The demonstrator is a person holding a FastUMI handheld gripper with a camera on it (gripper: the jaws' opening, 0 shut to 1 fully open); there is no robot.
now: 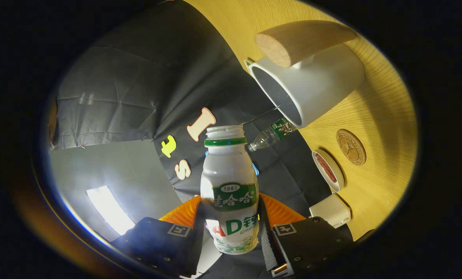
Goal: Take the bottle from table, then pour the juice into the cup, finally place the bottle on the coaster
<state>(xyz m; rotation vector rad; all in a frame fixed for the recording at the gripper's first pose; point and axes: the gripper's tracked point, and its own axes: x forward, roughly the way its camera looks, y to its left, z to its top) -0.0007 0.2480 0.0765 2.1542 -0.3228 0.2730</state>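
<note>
My gripper (231, 228) is shut on a white plastic bottle (229, 186) with a green neck ring and a green label; its open, capless mouth points away from the fingers. The whole view is rolled hard to one side. Beyond the bottle's mouth and off to the right stands a white cup (312, 87) with a wooden handle (296, 40), its open mouth facing the bottle but still apart from it. On the yellow wooden table (385, 116), past the cup, lies a round cork coaster (351, 147).
A small white dish (328, 169) with something red in it sits near the coaster. A white box-like object (331, 210) lies close to my right finger. A clear plastic bottle (271, 135) rests by the black cloth wall behind the cup.
</note>
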